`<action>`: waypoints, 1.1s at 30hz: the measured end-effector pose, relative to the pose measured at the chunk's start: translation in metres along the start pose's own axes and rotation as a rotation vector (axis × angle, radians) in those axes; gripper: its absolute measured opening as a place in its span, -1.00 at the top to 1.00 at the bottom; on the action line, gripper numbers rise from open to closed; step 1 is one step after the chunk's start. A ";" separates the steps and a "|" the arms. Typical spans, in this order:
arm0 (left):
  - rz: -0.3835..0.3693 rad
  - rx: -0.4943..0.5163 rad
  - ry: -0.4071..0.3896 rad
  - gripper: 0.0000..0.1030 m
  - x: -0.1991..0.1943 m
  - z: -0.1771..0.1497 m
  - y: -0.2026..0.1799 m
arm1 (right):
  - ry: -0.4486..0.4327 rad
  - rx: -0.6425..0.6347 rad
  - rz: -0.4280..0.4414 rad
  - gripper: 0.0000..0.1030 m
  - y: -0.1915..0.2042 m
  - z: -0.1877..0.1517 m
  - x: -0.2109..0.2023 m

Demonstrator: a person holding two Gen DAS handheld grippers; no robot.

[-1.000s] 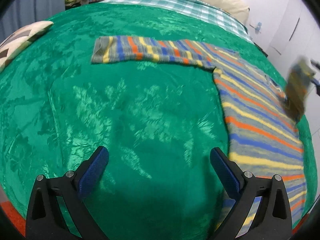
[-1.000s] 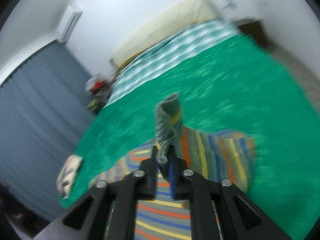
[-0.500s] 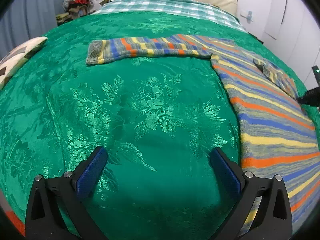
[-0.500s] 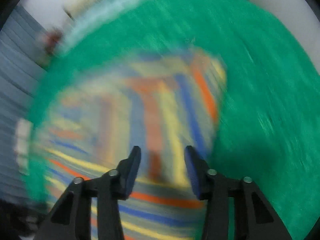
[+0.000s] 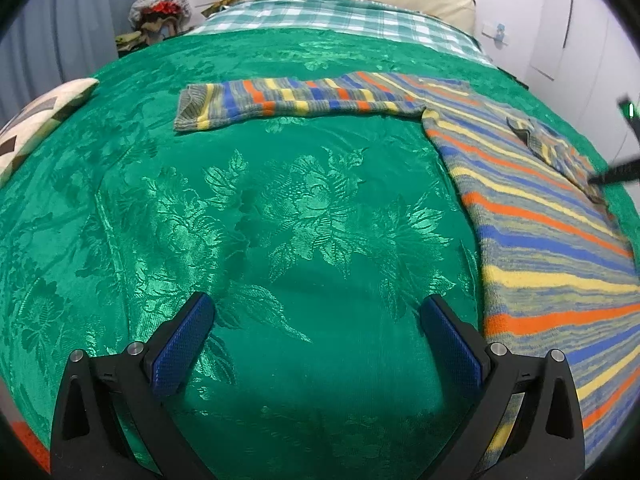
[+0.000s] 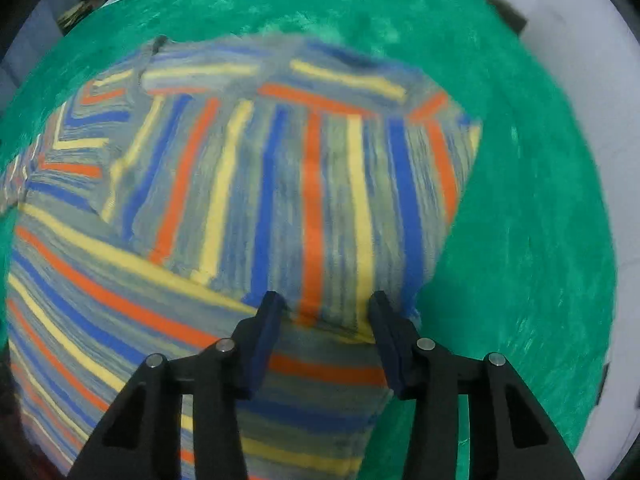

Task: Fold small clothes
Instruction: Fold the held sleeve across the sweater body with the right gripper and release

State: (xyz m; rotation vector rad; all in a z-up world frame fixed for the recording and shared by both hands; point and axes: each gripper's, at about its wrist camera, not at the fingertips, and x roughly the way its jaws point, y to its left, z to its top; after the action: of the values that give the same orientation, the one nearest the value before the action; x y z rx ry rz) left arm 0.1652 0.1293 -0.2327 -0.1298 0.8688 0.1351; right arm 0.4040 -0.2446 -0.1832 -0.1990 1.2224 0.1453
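Here, a striped sweater [image 5: 540, 216] lay on the green bedspread [image 5: 280, 220], one sleeve folded over its body.

The right gripper [image 6: 324, 312] hovered with its jaws parted over the folded sleeve [image 6: 320, 184], holding nothing. The left gripper [image 5: 316, 332] was spread wide above bare bedspread, left of the sweater. The other sleeve [image 5: 296, 100] stretched out flat toward the far left.

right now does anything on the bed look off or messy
Nothing is damaged or spilled. The striped sweater is half folded: one sleeve lies across its body, the other sleeve is spread flat on the green bedspread.
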 end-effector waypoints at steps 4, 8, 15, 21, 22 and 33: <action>0.002 0.001 -0.001 -0.99 0.000 -0.001 0.000 | -0.149 -0.030 0.114 0.11 0.027 0.031 -0.039; 0.008 0.003 -0.001 -0.99 0.000 -0.001 -0.001 | -0.154 -0.060 0.130 0.11 0.065 0.055 -0.026; 0.006 0.005 -0.009 -0.99 0.000 -0.002 -0.001 | -0.146 -0.158 0.277 0.13 0.122 0.017 -0.001; 0.021 0.015 -0.009 -0.99 0.003 -0.002 -0.003 | -0.171 -0.031 0.289 0.13 0.089 0.001 -0.009; 0.021 0.014 -0.008 -0.99 0.003 -0.001 -0.003 | -0.091 -0.011 0.314 0.12 0.088 0.000 0.008; 0.020 0.017 -0.014 -0.99 0.001 -0.003 -0.004 | -0.021 0.212 0.115 0.08 -0.032 -0.047 0.010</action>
State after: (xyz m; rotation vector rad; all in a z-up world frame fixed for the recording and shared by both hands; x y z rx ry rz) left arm 0.1645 0.1253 -0.2356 -0.1046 0.8574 0.1471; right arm 0.3710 -0.2865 -0.2052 0.0571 1.2194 0.1160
